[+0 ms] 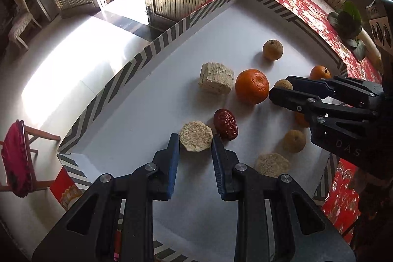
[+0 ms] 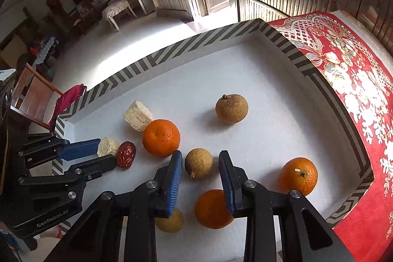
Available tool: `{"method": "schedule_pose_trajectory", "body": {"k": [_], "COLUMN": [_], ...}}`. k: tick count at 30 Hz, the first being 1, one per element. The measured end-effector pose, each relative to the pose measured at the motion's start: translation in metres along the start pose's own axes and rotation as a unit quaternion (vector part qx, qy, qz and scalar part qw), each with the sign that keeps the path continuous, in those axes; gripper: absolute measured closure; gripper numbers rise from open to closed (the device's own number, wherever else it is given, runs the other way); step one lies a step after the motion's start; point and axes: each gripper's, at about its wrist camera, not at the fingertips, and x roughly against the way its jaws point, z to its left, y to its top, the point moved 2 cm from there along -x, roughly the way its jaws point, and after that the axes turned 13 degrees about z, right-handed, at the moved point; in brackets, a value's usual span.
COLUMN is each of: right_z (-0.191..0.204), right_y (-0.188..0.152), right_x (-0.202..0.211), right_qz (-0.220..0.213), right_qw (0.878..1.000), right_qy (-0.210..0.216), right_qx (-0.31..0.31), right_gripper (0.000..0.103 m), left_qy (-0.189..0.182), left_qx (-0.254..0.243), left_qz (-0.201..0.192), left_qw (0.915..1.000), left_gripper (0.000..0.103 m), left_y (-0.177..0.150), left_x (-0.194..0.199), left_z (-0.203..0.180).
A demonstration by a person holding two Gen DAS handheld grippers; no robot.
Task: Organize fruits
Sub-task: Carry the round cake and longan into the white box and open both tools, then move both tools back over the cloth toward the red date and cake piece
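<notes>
A white tray [image 1: 137, 114] with a striped rim holds the fruits. My left gripper [image 1: 195, 139] is open, its blue pads on either side of a pale crumbly round piece [image 1: 195, 136], also seen in the right wrist view [image 2: 106, 147]. A red date [image 1: 225, 124] lies just right of it. My right gripper [image 2: 200, 163] is open around a brown longan [image 2: 199, 163]; a gap shows on both sides. An orange [image 2: 161, 138] sits left of it, with two more oranges [image 2: 298, 176] [image 2: 212, 209] nearer. Another longan [image 2: 231, 108] lies farther back.
A pale block [image 2: 137, 115] lies behind the orange. One more longan [image 1: 293, 141] and a crumbly disc [image 1: 272, 164] lie near the tray's near edge. A red patterned cloth [image 2: 356, 80] covers the table to the right. A chair [image 1: 17, 156] stands left.
</notes>
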Motion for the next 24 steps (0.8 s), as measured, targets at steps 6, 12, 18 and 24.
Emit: {"method": "schedule_pose_trajectory", "body": {"k": [6,12,18,24], "right_z": [-0.013,-0.025,-0.044,-0.072], "right_y": [-0.011,-0.034,-0.068,-0.114], "right_x": [0.026,0.065,0.094,0.117], "right_qz": [-0.036,-0.085,-0.114,-0.129], "right_qw": [0.999,0.995,0.989,0.981], "right_qy": [0.016,0.019,0.013,-0.030], "right_qx": [-0.035,-0.056,-0.092,-0.138], "right_gripper": [0.071,0.069,0.062,0.062], "left_qy": [0.019,0.014,-0.005,-0.026], "left_qx": [-0.006,-0.016,-0.052,-0.110], "left_qz": [-0.018,-0.061,-0.092,-0.103], "left_qw": [0.9996,0.9979,0.9943,0.9882], "left_gripper": [0.076,0.058,0.049,0.049], "left_y": [0.005,0.017,0.026,0.031], "left_x": [0.007,0.027,0.042,0.050], "left_z": [-0.008,-0.024,-0.059,-0.109]}}
